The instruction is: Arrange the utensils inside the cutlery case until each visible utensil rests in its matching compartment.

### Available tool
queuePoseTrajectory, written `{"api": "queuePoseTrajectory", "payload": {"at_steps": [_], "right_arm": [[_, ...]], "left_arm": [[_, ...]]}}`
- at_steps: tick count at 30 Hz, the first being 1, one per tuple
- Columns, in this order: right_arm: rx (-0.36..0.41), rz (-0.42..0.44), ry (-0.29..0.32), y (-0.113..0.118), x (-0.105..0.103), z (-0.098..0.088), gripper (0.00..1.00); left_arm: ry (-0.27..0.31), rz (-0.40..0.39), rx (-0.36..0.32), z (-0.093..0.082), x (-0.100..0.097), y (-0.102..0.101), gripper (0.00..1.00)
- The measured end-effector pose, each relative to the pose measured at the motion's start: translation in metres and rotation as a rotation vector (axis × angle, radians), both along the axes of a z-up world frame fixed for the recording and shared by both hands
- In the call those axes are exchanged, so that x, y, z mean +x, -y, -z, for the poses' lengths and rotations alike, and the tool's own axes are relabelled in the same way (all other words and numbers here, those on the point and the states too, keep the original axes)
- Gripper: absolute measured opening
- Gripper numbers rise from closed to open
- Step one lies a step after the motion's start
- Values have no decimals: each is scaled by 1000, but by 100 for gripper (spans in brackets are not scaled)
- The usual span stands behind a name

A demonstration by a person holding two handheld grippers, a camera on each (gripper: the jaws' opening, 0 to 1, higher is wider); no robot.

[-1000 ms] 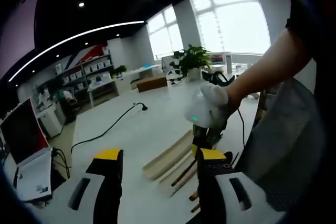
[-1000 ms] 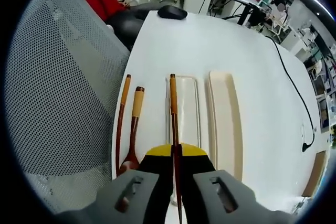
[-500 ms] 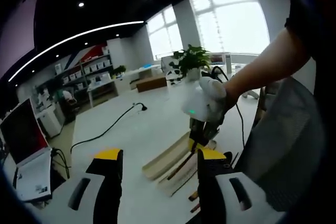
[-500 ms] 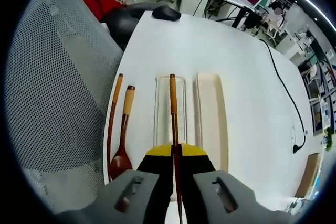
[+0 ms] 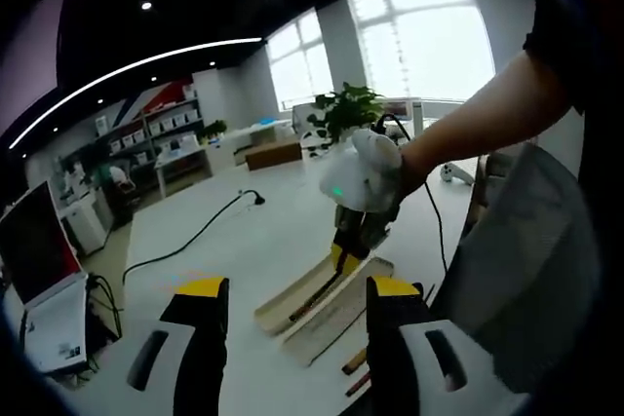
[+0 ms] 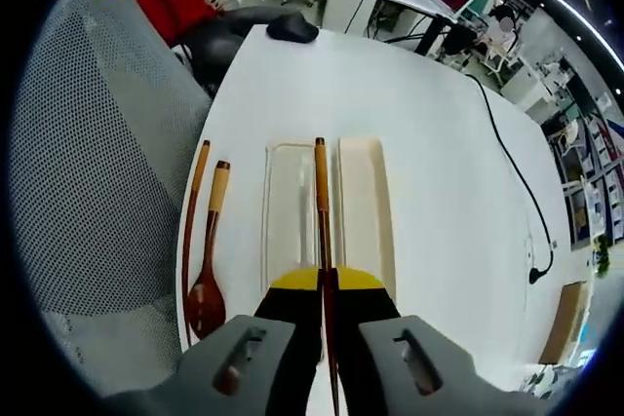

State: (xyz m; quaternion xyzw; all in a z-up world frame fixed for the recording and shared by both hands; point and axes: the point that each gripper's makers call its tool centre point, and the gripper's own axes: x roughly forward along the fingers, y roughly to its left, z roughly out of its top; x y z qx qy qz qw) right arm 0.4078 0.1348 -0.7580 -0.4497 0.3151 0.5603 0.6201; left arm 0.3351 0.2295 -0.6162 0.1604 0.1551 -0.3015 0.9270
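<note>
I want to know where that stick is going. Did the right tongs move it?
Yes. The right tongs, shut on the chopstick, moved from near the spoon toward the beige case half.

no legible text, labels or signs

Right hand-held gripper clamps a chopstick above the case.

We see a white worktop with a black cable across it, a grey mesh chair beside it, a potted plant, and a laptop.
</note>
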Motion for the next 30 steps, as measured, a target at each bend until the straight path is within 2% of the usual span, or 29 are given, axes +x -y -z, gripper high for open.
{"api": "queuePoseTrajectory", "payload": {"at_steps": [7, 9, 13, 19, 23, 30], "right_arm": [[7, 2, 13, -5, 9, -3, 0], [4, 2, 16, -5, 11, -3, 0], [7, 18, 10, -8, 16, -3, 0], [-21, 28, 0, -9, 27, 9, 0], [-31, 30, -7, -9, 30, 14, 0], [-41, 31, -23, -9, 34, 20, 0]], "left_arm": [[-5, -2, -36, -2, 0, 0, 58], [-11, 8, -118, -8, 0, 6, 57], [-23, -7, -120, -6, 2, 0, 57], [-42, -26, -139, -3, 2, -5, 56], [-50, -15, -122, -1, 1, -2, 52], [-67, -10, -138, 1, 1, 0, 52]]}}
